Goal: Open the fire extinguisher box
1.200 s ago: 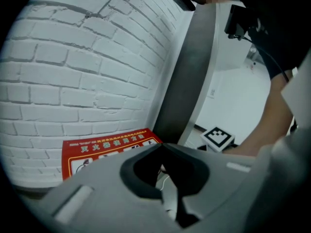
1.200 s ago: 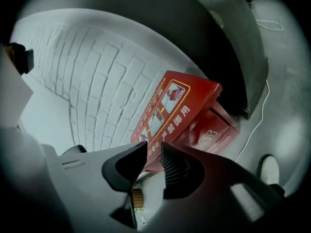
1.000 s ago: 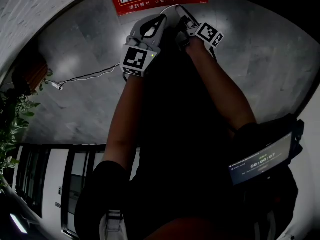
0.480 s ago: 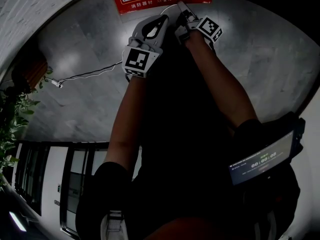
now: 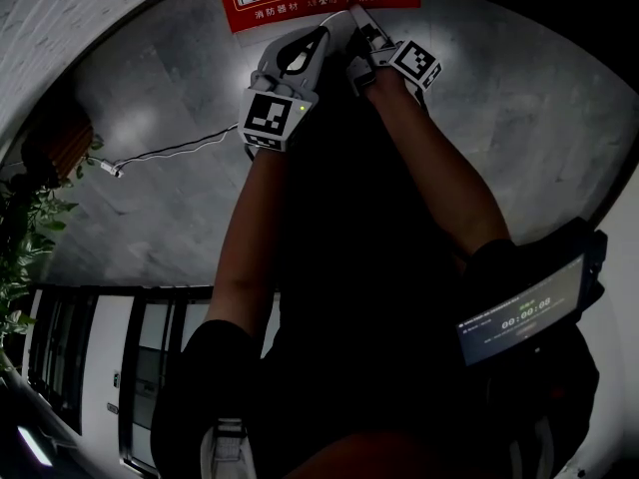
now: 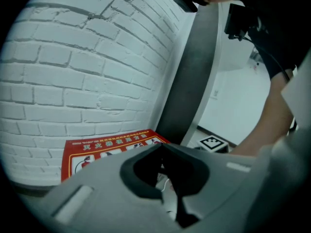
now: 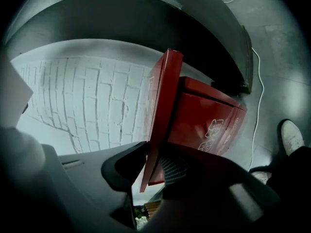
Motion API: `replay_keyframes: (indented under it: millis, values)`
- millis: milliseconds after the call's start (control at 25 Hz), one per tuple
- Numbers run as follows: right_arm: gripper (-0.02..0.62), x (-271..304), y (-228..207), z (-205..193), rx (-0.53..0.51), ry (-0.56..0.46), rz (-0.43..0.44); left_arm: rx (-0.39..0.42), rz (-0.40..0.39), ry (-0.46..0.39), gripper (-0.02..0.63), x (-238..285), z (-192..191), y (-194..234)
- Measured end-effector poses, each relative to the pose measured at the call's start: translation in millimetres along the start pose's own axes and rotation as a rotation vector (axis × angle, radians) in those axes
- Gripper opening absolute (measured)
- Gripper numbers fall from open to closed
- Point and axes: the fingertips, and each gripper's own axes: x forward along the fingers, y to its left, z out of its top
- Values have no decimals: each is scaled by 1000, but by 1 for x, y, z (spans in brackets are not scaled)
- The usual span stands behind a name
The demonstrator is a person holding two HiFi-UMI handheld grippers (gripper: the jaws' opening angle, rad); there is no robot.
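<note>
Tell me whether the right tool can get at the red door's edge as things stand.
Probably yes: the right tool straddles the red door at its edge, jaws closing around it, with nothing else in the way.

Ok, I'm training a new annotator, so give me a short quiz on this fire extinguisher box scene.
1. True or false: the red metal fire extinguisher box stands beside a white brick wall.
2. What sits between the right gripper's jaws? A) a fire hose B) the box's thin red door edge C) nothing
3. Fill in: the left gripper holds ____.
Key: 1 true; 2 B, jaws closing on it; 3 nothing.
</note>
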Motion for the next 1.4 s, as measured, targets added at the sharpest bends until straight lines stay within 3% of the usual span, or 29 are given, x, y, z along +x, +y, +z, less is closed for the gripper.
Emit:
replay_keyframes:
  millis: [240,360,480,1160,1400]
  values:
    - [92,-16,24,-1,-20,9,61,33,19,-15,2,1,-6,-6]
    - [94,-11,52,11,-101,-5,176,32,19,-28,2,2,-3,-6]
    - [95,-6,74,20,-124,-17,233,27,23,-37,2,2,0,-3]
    - [55,26,148,69,-149,-64,419,7,47,-59,2,2,8,6]
    - [44,48,164,85,-153,-83,447,20,57,-90,2,8,27,18]
